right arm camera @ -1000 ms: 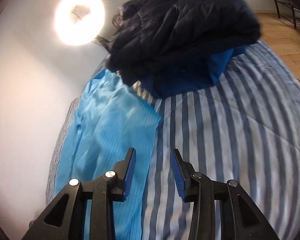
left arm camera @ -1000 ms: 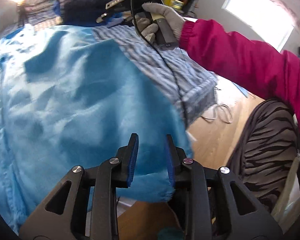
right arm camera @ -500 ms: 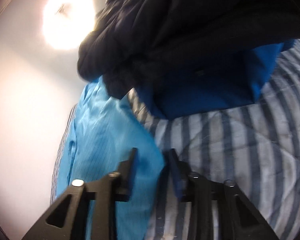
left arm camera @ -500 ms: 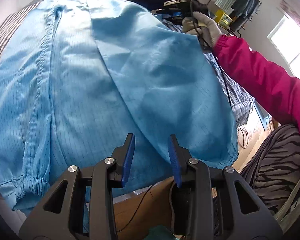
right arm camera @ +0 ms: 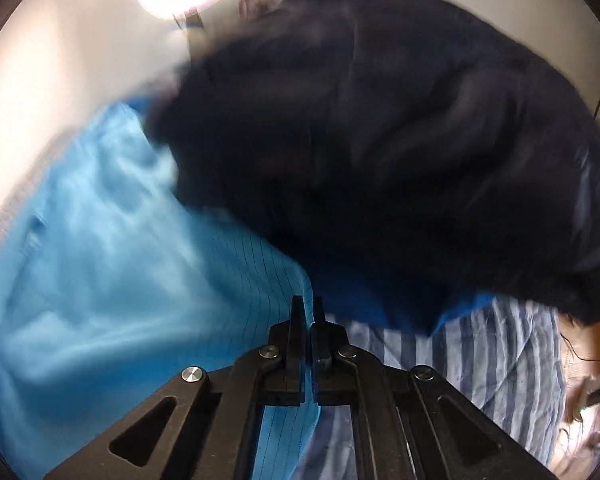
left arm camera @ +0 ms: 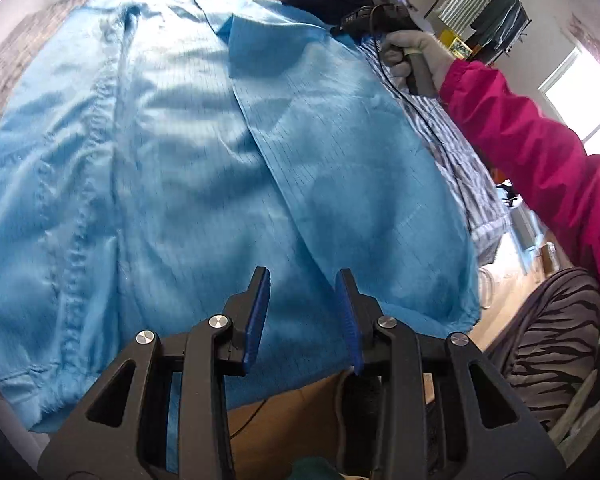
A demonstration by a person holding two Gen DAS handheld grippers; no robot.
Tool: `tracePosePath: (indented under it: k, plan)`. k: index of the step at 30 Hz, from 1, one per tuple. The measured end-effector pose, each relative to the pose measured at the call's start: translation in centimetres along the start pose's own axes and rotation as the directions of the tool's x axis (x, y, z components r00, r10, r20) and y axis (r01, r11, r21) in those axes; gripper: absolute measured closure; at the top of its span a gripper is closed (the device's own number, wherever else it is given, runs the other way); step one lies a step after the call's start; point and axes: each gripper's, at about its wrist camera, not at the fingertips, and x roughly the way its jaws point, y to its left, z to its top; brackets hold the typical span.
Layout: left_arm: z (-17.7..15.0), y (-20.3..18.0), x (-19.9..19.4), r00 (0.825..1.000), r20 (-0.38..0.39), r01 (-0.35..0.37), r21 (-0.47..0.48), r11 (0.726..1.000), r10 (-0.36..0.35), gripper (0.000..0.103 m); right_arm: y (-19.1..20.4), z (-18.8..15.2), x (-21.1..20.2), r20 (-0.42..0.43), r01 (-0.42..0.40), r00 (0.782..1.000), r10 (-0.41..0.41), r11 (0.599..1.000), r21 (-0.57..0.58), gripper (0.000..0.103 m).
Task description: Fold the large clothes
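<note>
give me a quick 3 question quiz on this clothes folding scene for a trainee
1. True or false: the right gripper has its jaws shut on an edge of the light blue garment.
2. Multiple choice: the left gripper is A) shut on a sleeve, B) open above the garment's near hem, C) holding the dark jacket.
3. Fill in: the clothes lie on a blue and white ____ bedspread.

Key: 1 true. 2 B. 3 striped.
</note>
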Motion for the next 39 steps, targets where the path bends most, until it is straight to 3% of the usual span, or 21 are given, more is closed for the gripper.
tracePosePath:
  k: [2,3,4,5,8,12,18,20,22,25,30,31,32,33,35,39]
  plan:
    - [0.0,-0.2,0.2,1.000,-0.008,0.010,0.005,1.000,-0.010,0.069,-1.2,-0.8,-1.0,0.018,-0.043,0.999,0.042,0.998,0.048,0.096]
    - [0.0,-0.3,0.4,1.000,-0.013,0.019,0.003,1.000,-0.019,0.069,-1.6,-0.8,-1.8,0.033,-0.055,0.998,0.053,0.997,0.061,0.090]
    - [0.0,-0.3,0.5,0.999,-0.018,0.032,-0.003,0.999,-0.032,0.069,-1.8,-0.8,-2.8,0.046,-0.066,0.997,0.063,0.996,0.067,0.076]
    - [0.0,-0.4,0.6,0.999,-0.019,0.044,-0.010,0.999,-0.044,0.069,-1.9,-0.9,-3.9,0.057,-0.084,0.995,0.081,0.994,0.070,0.071]
    - [0.1,-0.6,0.5,0.999,-0.012,0.052,-0.014,0.999,-0.052,0.069,-1.8,-2.0,-7.7,0.078,-0.162,0.985,0.156,0.984,0.078,0.071]
    - [0.3,-0.7,-0.6,0.997,0.021,0.069,-0.017,0.998,-0.068,0.069,-0.8,-5.9,-12.5,0.051,-0.247,0.968,0.244,0.966,0.081,0.070]
    - [0.9,-0.3,-2.2,0.995,0.067,0.075,-0.006,0.997,-0.074,0.064,0.9,-15.4,-19.0,-0.018,-0.298,0.954,0.301,0.951,0.081,0.069]
    - [1.1,0.0,-2.1,0.995,0.065,0.080,0.008,0.997,-0.081,0.061,1.2,-19.9,-20.9,-0.047,-0.323,0.943,0.329,0.941,0.104,0.061]
    - [1.5,0.1,-1.3,0.996,0.033,0.080,0.011,0.997,-0.081,0.059,2.0,-23.4,-21.2,-0.093,-0.348,0.927,0.363,0.926,0.145,0.054]
    - [1.2,0.7,0.0,0.994,-0.006,0.111,-0.019,0.994,-0.111,0.059,3.4,-27.7,-20.7,-0.154,-0.372,0.902,0.403,0.908,0.194,0.054]
    - [0.8,1.1,1.4,0.989,-0.040,0.137,-0.087,0.987,-0.141,0.059,4.5,-29.9,-18.4,-0.193,-0.369,0.887,0.420,0.895,0.250,0.053]
    - [0.7,1.1,1.6,0.990,-0.041,0.133,-0.090,0.987,-0.137,0.068,4.5,-30.0,-18.1,-0.189,-0.382,0.881,0.434,0.887,0.260,0.053]
    - [0.5,1.1,1.8,0.990,-0.040,0.134,-0.091,0.987,-0.138,0.080,4.6,-29.8,-17.9,-0.180,-0.402,0.872,0.455,0.876,0.267,0.060]
    - [0.2,1.0,2.2,0.990,-0.052,0.129,-0.093,0.987,-0.134,0.098,4.7,-29.6,-17.6,-0.172,-0.430,0.858,0.484,0.860,0.275,0.067]
    - [-0.2,0.6,2.7,0.989,-0.064,0.130,-0.093,0.987,-0.136,0.099,5.1,-29.3,-17.0,-0.167,-0.475,0.830,0.532,0.832,0.287,0.099]
    - [-0.6,-1.1,2.7,0.990,-0.069,0.118,-0.027,0.993,-0.120,0.099,5.3,-28.9,-19.4,-0.158,-0.451,0.859,0.486,0.867,0.213,0.103]
